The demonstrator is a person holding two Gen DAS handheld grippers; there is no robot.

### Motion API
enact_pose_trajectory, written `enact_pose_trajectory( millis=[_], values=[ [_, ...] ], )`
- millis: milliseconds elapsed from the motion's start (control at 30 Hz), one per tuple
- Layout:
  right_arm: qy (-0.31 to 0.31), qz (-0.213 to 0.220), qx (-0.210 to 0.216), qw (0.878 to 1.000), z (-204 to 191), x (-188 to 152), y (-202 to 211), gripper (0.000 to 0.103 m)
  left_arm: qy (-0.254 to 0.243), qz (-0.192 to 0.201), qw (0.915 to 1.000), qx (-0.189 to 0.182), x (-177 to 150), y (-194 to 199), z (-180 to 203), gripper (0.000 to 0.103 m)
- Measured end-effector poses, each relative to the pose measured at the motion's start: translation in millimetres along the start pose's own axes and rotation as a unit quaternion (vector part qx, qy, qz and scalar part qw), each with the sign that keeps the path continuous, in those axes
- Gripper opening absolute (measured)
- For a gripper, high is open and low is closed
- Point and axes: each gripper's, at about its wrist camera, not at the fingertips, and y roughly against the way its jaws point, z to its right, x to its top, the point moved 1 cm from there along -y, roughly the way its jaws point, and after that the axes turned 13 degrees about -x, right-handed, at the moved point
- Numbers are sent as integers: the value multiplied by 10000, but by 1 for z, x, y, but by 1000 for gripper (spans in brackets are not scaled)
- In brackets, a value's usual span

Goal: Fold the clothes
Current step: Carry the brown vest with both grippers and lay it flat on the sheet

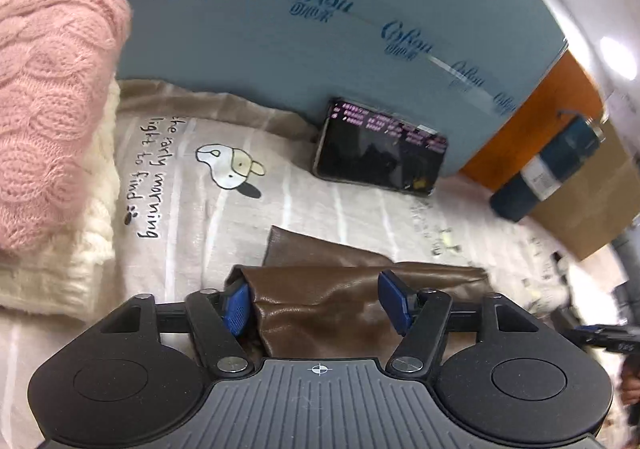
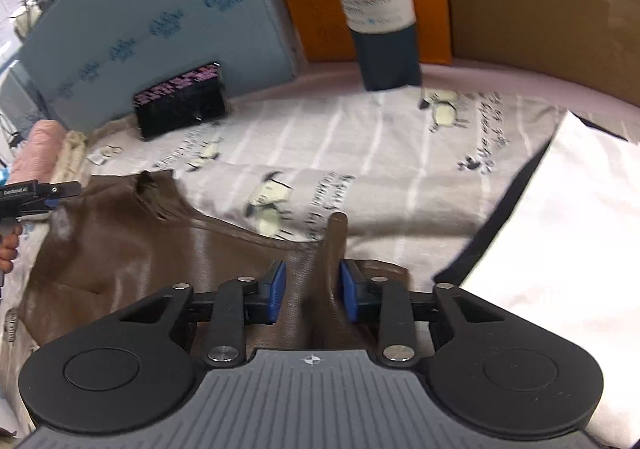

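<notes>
The brown faux-leather garment (image 2: 120, 249) lies partly folded on the printed bedsheet (image 2: 400, 153), near both cameras. It looks smooth, slick and fairly limp but heavier than knitwear, so it will probably slide and hold soft creases; edges and corners seem the best places to grip. The left gripper (image 1: 316, 301) has its jaws wide apart, with one pad tucked against a raised fold. The right gripper (image 2: 312, 289) has its jaws narrowly parted around an upright ridge of the material; whether they pinch it I cannot tell. Far left are the folded pink sweater (image 1: 48, 97) on a cream knit (image 1: 80, 249), a phone (image 1: 380, 149) against a blue box (image 1: 280, 41), and a dark bottle (image 2: 380, 9).
</notes>
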Motion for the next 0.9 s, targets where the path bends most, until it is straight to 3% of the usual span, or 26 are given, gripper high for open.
enact_pose_trajectory(
  millis=[33,67,133,567,900],
  values=[
    [5,-51,-22,10000,1,0,-2,18,-206,18,9997,108,-1,0,4,23],
    [36,-101,-56,9999,1,-1,-4,10,-346,29,9992,184,-1,0,7,16],
    [76,-49,-87,9999,0,-2,0,7,-462,139,9987,179,-1,6,11,5],
    [14,788,134,9968,-5,-22,97,3,-408,1324,9882,-661,-23,123,62,4],
    [-152,887,36,9959,-3,-90,172,3,-138,1434,9837,-1074,-87,210,87,3]
  ],
)
